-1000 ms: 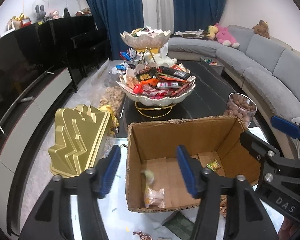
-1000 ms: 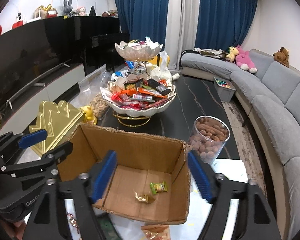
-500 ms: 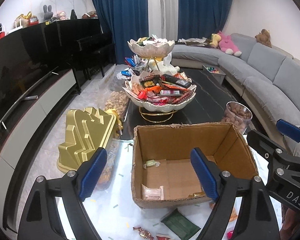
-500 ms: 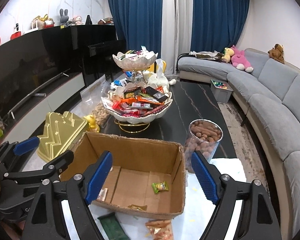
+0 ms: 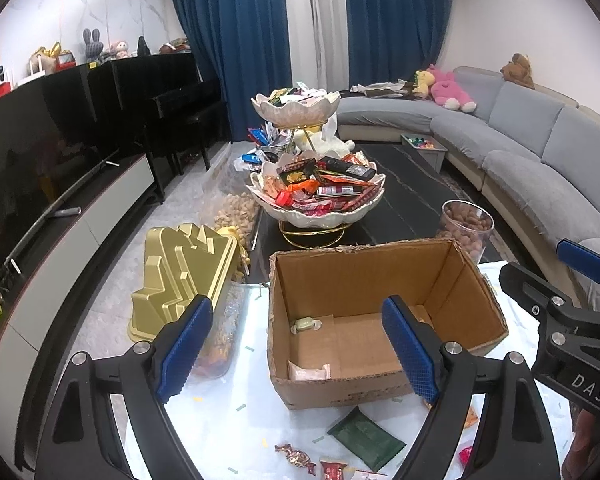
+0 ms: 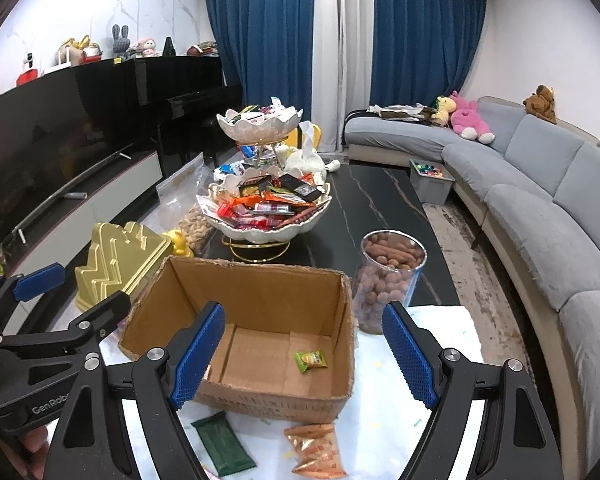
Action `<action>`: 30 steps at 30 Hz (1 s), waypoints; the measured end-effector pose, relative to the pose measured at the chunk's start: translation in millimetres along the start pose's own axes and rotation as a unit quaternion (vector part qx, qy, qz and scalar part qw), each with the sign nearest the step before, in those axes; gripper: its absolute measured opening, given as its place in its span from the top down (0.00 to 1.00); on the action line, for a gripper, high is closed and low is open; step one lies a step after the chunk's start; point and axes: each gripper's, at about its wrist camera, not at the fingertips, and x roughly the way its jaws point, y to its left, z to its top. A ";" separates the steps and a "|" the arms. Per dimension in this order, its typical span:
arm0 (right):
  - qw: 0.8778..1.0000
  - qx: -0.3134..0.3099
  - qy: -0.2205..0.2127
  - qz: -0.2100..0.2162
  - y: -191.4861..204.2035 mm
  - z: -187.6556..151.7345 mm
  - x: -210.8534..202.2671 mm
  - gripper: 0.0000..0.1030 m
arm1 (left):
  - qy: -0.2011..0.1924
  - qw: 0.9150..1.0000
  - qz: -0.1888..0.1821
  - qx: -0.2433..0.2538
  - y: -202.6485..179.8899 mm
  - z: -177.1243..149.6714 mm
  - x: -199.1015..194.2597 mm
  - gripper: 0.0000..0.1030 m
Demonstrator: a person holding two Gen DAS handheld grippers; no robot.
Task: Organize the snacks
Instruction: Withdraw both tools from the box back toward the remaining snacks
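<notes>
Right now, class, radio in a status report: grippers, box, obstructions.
Left gripper just opened, empty; right gripper open, empty. Brown cardboard box holds few snacks. Dark green packet waits outside. Nothing in the way.

A home living room: a grey sofa [image 6: 548, 216] with plush toys [image 6: 470, 118], blue curtains [image 6: 260, 36], a black piano [image 5: 168, 92] and a snack-laden worktop [image 6: 384, 208].

Left gripper [image 5: 296, 350]: jaws wide, just opened, empty; right gripper [image 6: 304, 356] at its 3 o'clock, jaws wide, empty
</notes>
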 end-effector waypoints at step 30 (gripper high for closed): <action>0.999 0.018 0.014 -0.042 -23.0 -70.3 -39.5 0.21 | 0.022 1.000 -0.016 0.016 -25.8 -72.9 -27.7 0.16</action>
